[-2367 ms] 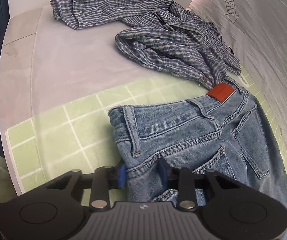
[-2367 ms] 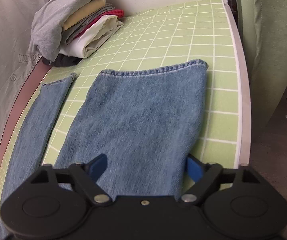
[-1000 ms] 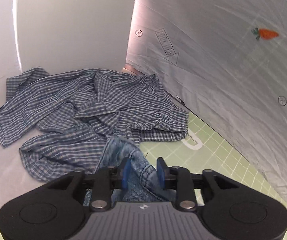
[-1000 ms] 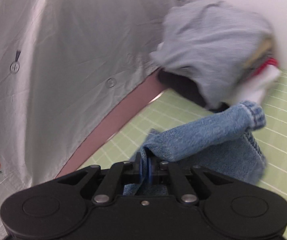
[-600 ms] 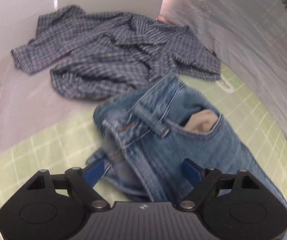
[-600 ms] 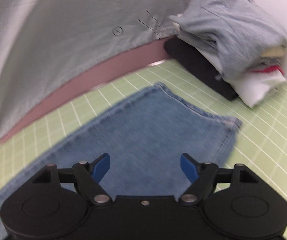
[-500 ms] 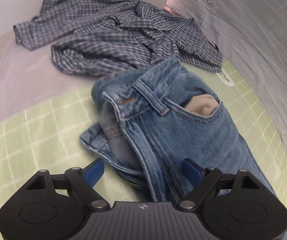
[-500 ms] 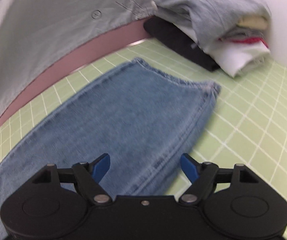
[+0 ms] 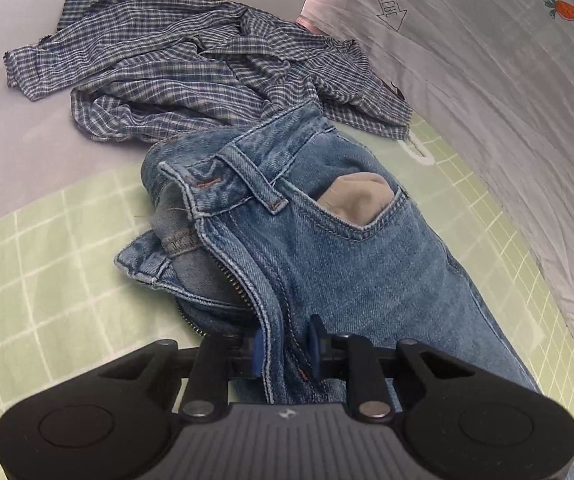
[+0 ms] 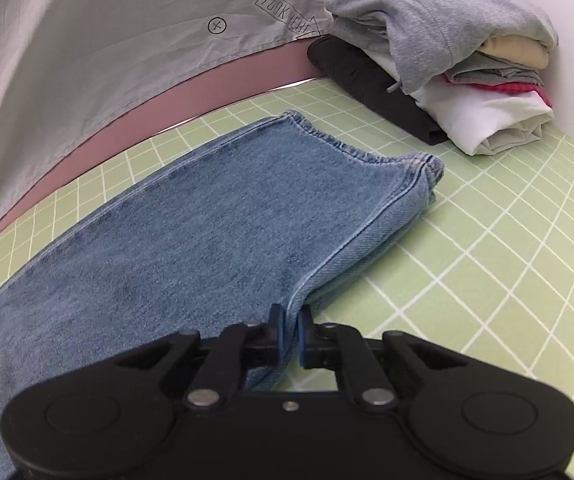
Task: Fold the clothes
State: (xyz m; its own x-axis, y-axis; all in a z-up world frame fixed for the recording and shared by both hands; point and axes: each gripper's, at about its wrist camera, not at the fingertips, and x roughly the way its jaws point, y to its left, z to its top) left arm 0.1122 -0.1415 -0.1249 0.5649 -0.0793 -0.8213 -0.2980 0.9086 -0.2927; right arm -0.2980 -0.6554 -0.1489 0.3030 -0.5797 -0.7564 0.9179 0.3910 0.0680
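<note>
While the jeans lie flat on the green grid mat, you hold them at both ends of their long axis; your left gripper is closing narrow on the fly seam near the waistband, and your right gripper is pinched nearly shut on the folded side edge of the leg short of the hem; the cloth runs lengthwise between your hands, so I judge the next fold goes along that line.

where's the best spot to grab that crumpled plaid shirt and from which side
Judging by its pose, take the plaid shirt at the loose corner lying flat on the grey sheet, far left of the heap. Come from the left, over bare sheet: the right side lies against the jeans waistband.
</note>
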